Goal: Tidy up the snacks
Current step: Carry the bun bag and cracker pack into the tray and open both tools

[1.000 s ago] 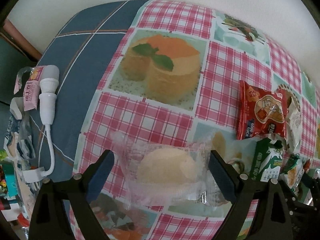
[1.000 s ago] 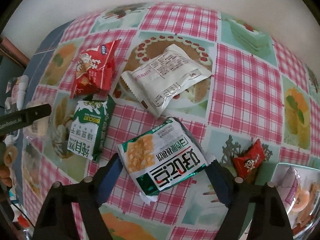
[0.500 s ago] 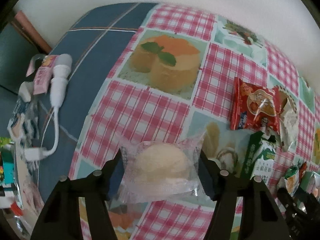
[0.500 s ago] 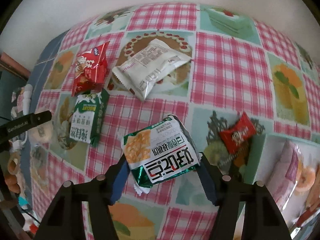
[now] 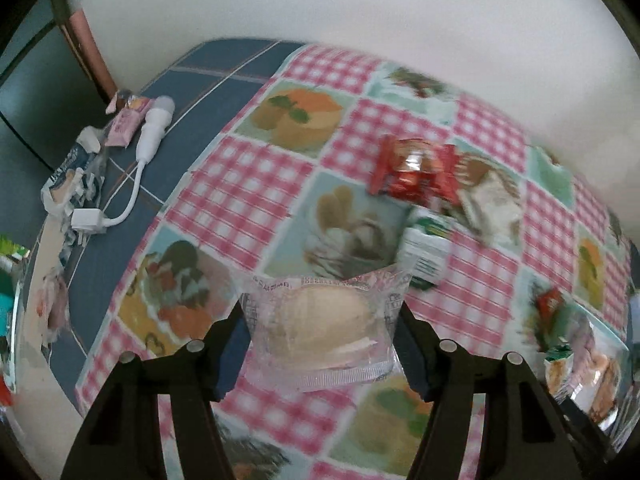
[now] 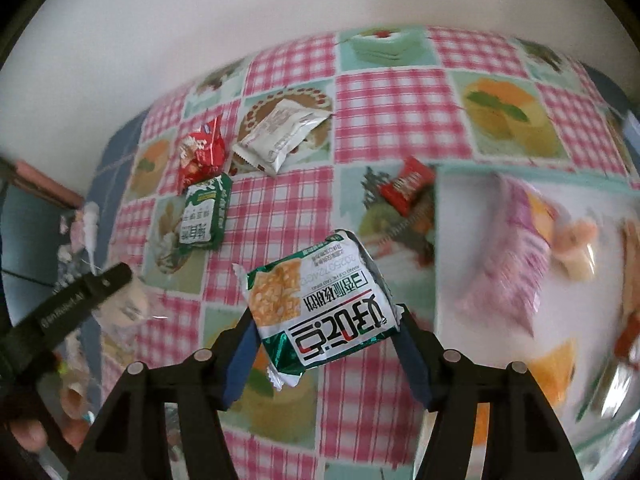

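Note:
My left gripper (image 5: 322, 334) is shut on a clear-wrapped round bun (image 5: 324, 326), lifted above the patterned tablecloth (image 5: 248, 196). My right gripper (image 6: 326, 334) is shut on a green and white biscuit pack (image 6: 320, 300), also lifted off the cloth. In the right wrist view the left gripper (image 6: 76, 304) shows at the left edge with the bun (image 6: 128, 300) beside it. A clear container (image 6: 532, 264) with several snacks inside lies to the right of the held biscuit pack. A small red candy packet (image 6: 406, 190) rests by the container's near corner.
On the cloth lie a red snack bag (image 6: 200, 152), a white pouch (image 6: 282, 136) and a green biscuit pack (image 6: 204, 212). At the far left, on blue cloth, are a white cable adapter (image 5: 136, 160) and small wrappers (image 5: 124, 124). A wall bounds the table's far side.
Both grippers closed onto their packets, the bun and the biscuit pack, and lifted them off the cloth. Both views shifted toward the clear container on the right.

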`<action>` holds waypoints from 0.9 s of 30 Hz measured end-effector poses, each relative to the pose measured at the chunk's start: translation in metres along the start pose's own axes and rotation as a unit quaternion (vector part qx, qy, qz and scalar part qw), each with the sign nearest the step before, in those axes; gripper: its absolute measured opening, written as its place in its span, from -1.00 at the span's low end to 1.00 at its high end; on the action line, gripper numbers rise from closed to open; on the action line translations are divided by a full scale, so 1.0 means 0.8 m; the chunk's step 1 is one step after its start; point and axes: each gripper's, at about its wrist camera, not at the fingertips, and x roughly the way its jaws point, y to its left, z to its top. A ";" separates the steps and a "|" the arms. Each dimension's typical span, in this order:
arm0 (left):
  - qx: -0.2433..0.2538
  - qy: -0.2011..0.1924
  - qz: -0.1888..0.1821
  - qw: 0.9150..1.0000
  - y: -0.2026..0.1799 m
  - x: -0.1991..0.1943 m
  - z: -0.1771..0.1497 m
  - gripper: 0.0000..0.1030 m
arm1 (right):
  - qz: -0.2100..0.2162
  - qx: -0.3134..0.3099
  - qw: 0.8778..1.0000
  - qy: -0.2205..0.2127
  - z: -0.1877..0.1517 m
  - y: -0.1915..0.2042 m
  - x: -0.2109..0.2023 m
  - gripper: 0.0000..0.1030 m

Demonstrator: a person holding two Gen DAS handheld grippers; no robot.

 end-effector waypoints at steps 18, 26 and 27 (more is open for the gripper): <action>0.126 -0.071 -0.027 0.989 -0.172 -0.080 -0.067 0.31 | -0.062 0.135 0.985 -0.089 -0.040 -0.134 -0.105 0.30; 0.174 -0.072 -0.059 0.980 -0.230 -0.089 -0.091 0.31 | -0.088 0.181 0.975 -0.093 -0.043 -0.190 -0.117 0.30; 0.182 -0.072 -0.063 0.979 -0.238 -0.090 -0.095 0.31 | -0.091 0.188 0.974 -0.094 -0.044 -0.197 -0.119 0.30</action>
